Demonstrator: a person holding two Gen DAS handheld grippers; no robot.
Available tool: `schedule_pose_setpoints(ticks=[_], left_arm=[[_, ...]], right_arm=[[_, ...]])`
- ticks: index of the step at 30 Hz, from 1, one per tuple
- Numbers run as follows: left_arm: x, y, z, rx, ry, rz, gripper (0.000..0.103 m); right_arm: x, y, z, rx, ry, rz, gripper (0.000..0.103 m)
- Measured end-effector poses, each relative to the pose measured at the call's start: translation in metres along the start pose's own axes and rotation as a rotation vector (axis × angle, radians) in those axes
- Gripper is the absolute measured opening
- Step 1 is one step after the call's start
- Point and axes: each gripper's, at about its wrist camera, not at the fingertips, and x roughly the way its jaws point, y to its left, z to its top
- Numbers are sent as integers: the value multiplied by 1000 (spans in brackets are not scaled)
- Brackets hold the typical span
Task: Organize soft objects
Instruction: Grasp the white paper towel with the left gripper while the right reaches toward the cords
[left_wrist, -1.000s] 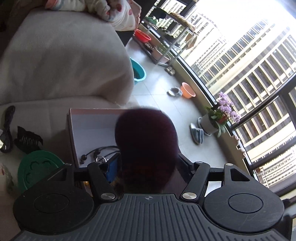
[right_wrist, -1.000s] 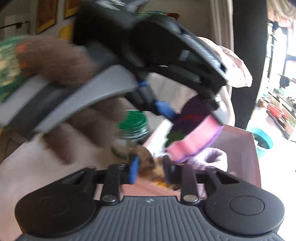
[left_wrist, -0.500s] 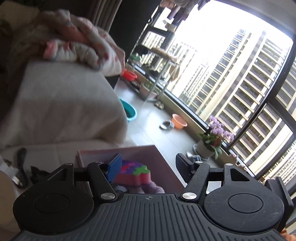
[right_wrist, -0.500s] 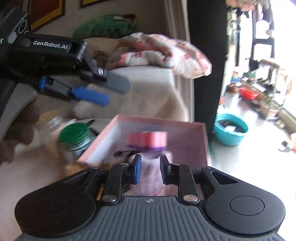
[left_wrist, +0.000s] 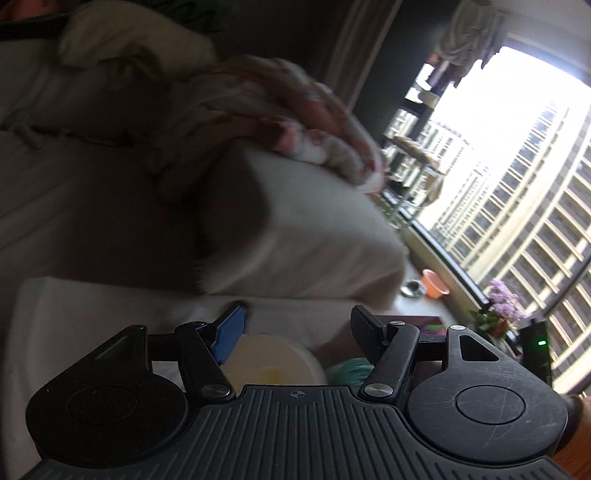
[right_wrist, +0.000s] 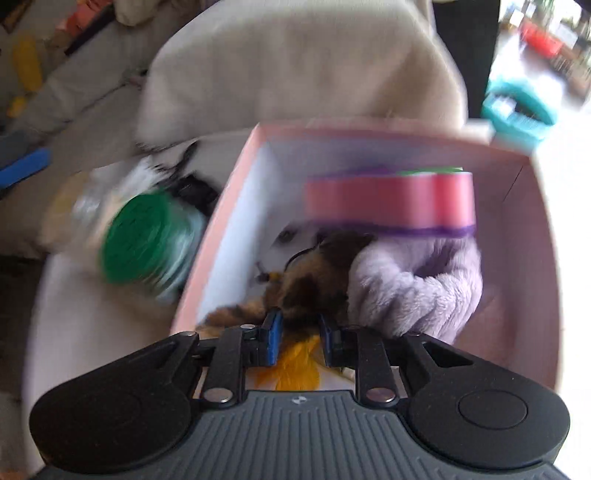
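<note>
Swinging away empty and spread, the left tool (left_wrist: 295, 326) is leaving its foam puzzle block (right_wrist: 389, 201) in the pink box (right_wrist: 532, 236); the right tool (right_wrist: 298, 334), nearly pressed together, is dipping toward what looks like brown fur (right_wrist: 317, 280).

One pink box (right_wrist: 229, 206) is sitting open on the sofa, holding one lilac plush piece (right_wrist: 417, 288), one brown furry piece (right_wrist: 317, 280), one pink-and-purple foam block (right_wrist: 388, 203) and one yellow scrap (right_wrist: 291, 369). To its left, one green-lidded jar (right_wrist: 144, 240) is lying. Far right, one teal basin (right_wrist: 517, 110) is standing; by the window, one orange basin (left_wrist: 436, 284) and one flowering pot plant (left_wrist: 498, 306) are showing.
</note>
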Motion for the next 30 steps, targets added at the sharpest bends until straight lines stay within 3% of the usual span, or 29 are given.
schedule_pose_setpoints(ticks=[5, 9, 14, 19, 20, 22, 23, 24, 27, 30], left_arm=[[13, 51, 5, -32, 35, 60, 69], [49, 74, 15, -54, 172, 32, 69], [87, 84, 17, -31, 307, 64, 73], [107, 93, 18, -104, 351, -46, 70], [108, 96, 17, -120, 356, -67, 66], [110, 101, 14, -168, 359, -95, 48], [109, 103, 12, -183, 363, -76, 15], [108, 107, 10, -195, 368, -54, 11], [95, 118, 1, -230, 365, -57, 12], [75, 116, -6, -120, 360, 47, 10]], right_arm=[[-26, 11, 8, -87, -7, -19, 22], [-74, 26, 24, -167, -116, -9, 37], [-118, 43, 40, -206, -251, 70, 47], [-124, 69, 65, -208, -332, 117, 52], [-122, 74, 70, -200, -337, 113, 52], [-113, 83, 82, -171, -327, 119, 52], [-105, 87, 90, -154, -304, 128, 52], [-94, 91, 97, -137, -279, 138, 52], [-62, 97, 117, -80, -180, 197, 52], [-29, 102, 133, -37, -77, 206, 52]])
